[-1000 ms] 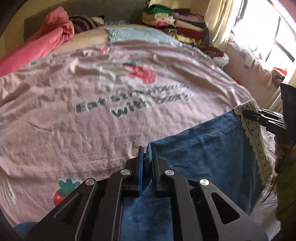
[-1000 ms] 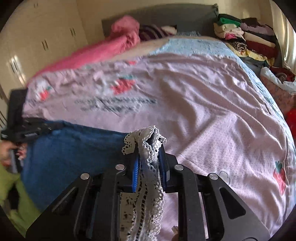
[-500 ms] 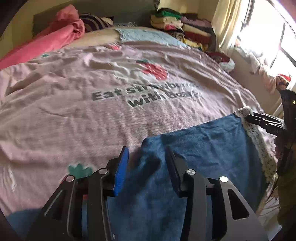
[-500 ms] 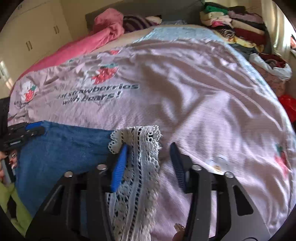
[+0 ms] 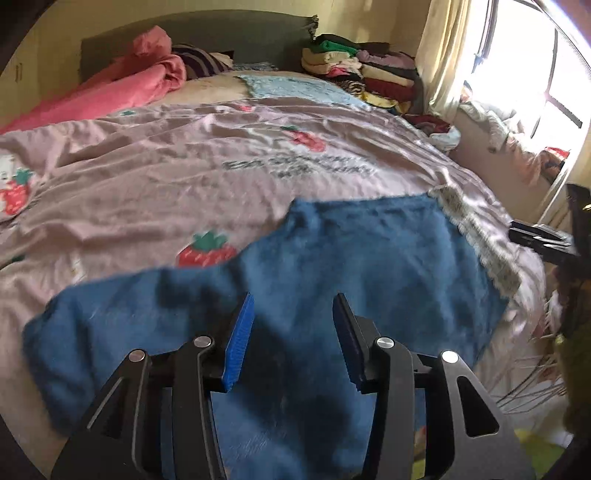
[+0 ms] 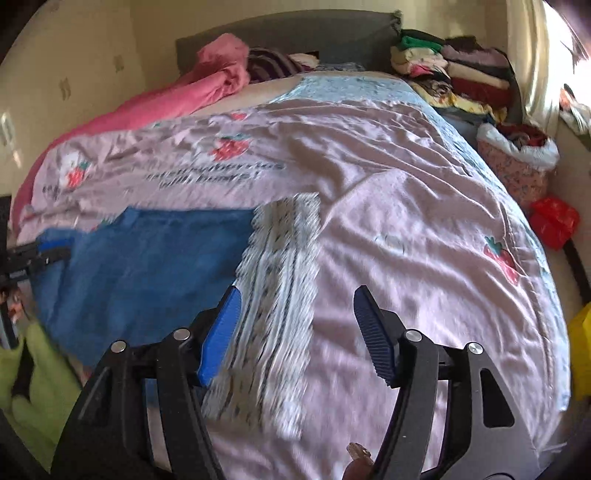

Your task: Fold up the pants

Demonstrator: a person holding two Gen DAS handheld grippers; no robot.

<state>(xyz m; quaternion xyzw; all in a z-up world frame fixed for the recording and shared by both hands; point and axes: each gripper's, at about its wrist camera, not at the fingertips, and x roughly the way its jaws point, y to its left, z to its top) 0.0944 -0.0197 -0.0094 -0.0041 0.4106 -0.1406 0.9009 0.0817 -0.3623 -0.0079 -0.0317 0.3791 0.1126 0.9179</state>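
Blue pants [image 5: 369, 258] with a white lace hem [image 5: 476, 232] lie flat on the pink bedspread [image 5: 184, 177] near the bed's front edge. My left gripper [image 5: 293, 317] is open and empty, just above the blue fabric. My right gripper [image 6: 295, 314] is open and empty above the lace hem [image 6: 280, 280], with the blue pants [image 6: 147, 266] to its left. The right gripper also shows at the right edge of the left wrist view [image 5: 535, 236], and the left gripper shows at the left edge of the right wrist view [image 6: 33, 254].
A pink blanket [image 5: 140, 85] and a striped item lie near the dark headboard [image 5: 192, 33]. A stack of folded clothes [image 5: 362, 70] sits at the far right corner. A bright window [image 5: 546, 81] is on the right. A red bag [image 6: 554, 221] lies beside the bed.
Both grippers opened and let go of the pants, which now lie flat on the bed. Both grippers have drawn back toward the bed's front edge.
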